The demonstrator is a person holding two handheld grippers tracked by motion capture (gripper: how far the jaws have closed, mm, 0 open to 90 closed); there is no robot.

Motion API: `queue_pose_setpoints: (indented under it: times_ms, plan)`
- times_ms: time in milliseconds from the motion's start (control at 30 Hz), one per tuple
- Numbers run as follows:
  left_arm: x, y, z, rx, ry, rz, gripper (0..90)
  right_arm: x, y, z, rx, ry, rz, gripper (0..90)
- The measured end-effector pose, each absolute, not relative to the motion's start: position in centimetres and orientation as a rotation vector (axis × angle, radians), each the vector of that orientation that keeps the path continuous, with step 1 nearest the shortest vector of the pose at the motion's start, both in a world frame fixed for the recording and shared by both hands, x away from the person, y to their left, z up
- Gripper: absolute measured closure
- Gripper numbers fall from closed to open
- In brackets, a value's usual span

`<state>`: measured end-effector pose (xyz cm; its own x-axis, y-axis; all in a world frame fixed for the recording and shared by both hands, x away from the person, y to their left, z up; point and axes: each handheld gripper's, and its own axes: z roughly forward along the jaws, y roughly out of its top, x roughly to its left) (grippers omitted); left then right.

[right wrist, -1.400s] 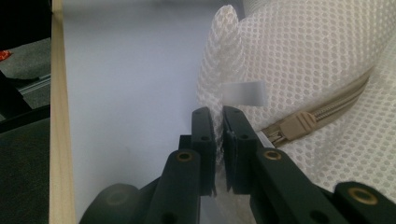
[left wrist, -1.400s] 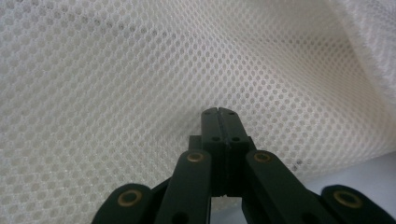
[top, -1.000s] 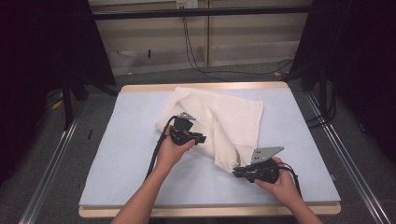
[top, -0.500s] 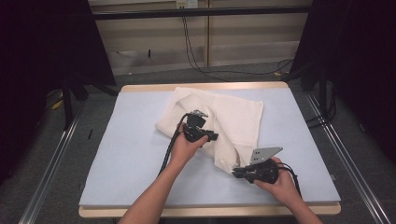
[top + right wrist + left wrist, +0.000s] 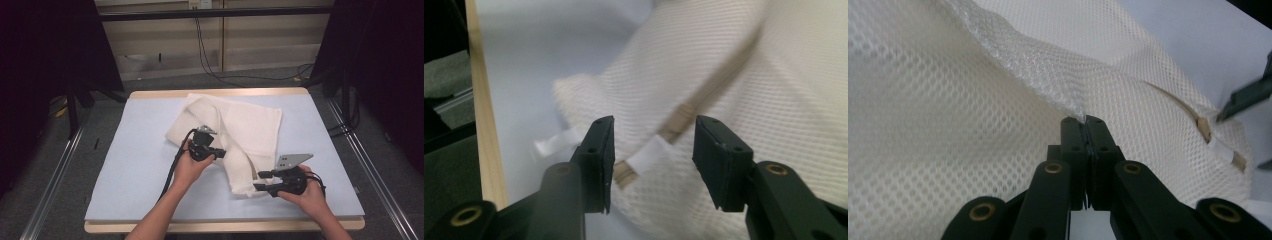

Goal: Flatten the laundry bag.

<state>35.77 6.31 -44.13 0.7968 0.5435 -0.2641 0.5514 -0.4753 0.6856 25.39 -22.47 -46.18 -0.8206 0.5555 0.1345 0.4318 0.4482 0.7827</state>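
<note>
A cream mesh bag (image 5: 250,125) lies crumpled across the pale blue table top (image 5: 135,170). My left gripper (image 5: 220,154) sits on the bag's middle; its jaws have just been closing and now stand shut on a raised fold of mesh (image 5: 1048,85), pinched at the left gripper's tips (image 5: 1087,122). My right gripper (image 5: 260,181) is at the bag's near right corner. Its jaws have just been opening. The right gripper (image 5: 654,135) now stands open around the zip's end (image 5: 679,120) and a white tag (image 5: 646,159), its pads clear of them.
The table's wooden front edge (image 5: 225,227) runs just below my hands. Metal rails (image 5: 370,165) flank the table on the grey floor. Cables (image 5: 210,55) hang and trail behind the far edge, and dark stands (image 5: 75,105) are at the back left.
My left hand has moved right onto the bag and its jaws have shut on a fold. The right gripper's jaws have parted at the bag's corner.
</note>
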Motion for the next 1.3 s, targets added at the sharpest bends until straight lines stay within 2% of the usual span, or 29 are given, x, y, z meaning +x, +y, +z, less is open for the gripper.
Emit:
queue_pose_setpoints:
  times_ms: [100, 233, 900, 933, 1000, 1033, 1100, 1300]
  plan:
    - [34.8, 7.0, -44.2, 2.156, 0.789, -0.005, 88.4, 25.6, -23.8, -45.6, 0.942, 2.465, 1.28, 47.5]
    - [33.7, 7.6, -44.1, 2.159, 0.767, 0.002, 88.4, 26.3, -24.6, -45.8, 0.987, 2.384, 1.246, 49.0]
    - [32.3, 9.1, -44.2, 2.129, 0.742, 0.007, 88.3, 33.7, -22.0, -47.9, 1.018, 2.431, 0.986, 48.9]
    - [32.3, 9.2, -44.2, 2.132, 0.741, 0.009, 88.3, 34.2, -21.8, -48.0, 1.011, 2.44, 0.991, 51.5]
    - [32.2, 9.4, -44.1, 2.137, 0.741, 0.011, 88.3, 34.6, -21.7, -48.1, 1.019, 2.469, 1.022, 66.7]
    - [32.2, 9.4, -44.1, 2.137, 0.736, 0.016, 88.3, 34.7, -21.7, -48.1, 1.041, 2.47, 1.035, 78.7]
    - [32.2, 9.4, -44.1, 2.127, 0.742, 0.019, 88.3, 34.9, -21.8, -48.1, 1.022, 2.484, 1.046, 88.1]
    - [32.5, 9.3, -44.2, 2.124, 0.742, 0.026, 88.3, 35.3, -22.2, -48.0, 1.09, 2.409, 1.026, 90.0]
